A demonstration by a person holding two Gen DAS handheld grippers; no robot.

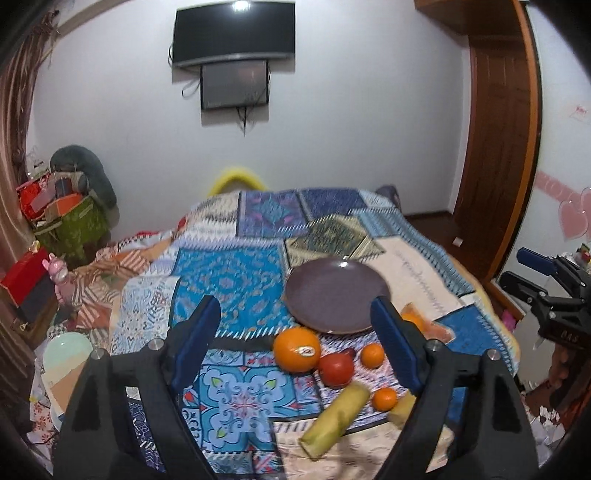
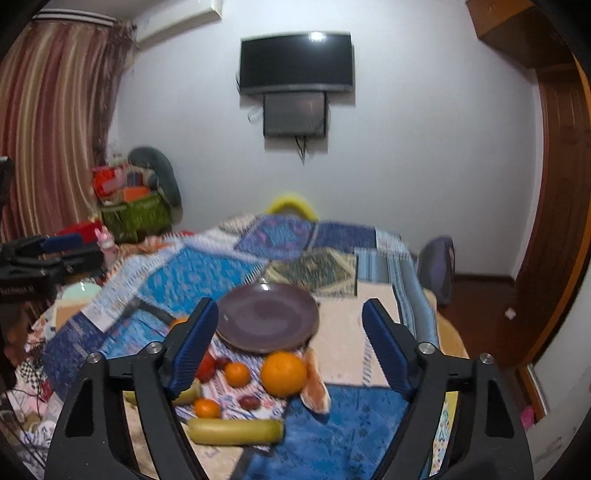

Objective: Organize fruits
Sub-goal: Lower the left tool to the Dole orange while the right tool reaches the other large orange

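An empty purple plate (image 1: 337, 300) (image 2: 266, 317) lies on the patchwork bedspread. In front of it are a large orange (image 1: 296, 349) (image 2: 284, 373), a red apple (image 1: 335, 369), two small tangerines (image 1: 372, 355) (image 1: 384, 399), a yellow-green banana (image 1: 334, 420) (image 2: 235, 431) and a papaya slice (image 2: 316, 384). A small dark plum (image 2: 249, 402) shows in the right wrist view. My left gripper (image 1: 295, 347) is open and empty above the fruit. My right gripper (image 2: 288, 350) is open and empty above the large orange. The right gripper also shows at the left wrist view's right edge (image 1: 550, 284).
The bedspread (image 1: 236, 266) covers a bed. A TV (image 1: 235, 33) hangs on the far wall. Boxes and a green basket (image 1: 70, 221) stand at the left. A wooden door frame (image 1: 498, 147) is at the right. A pale green bowl (image 1: 66, 350) lies at the left.
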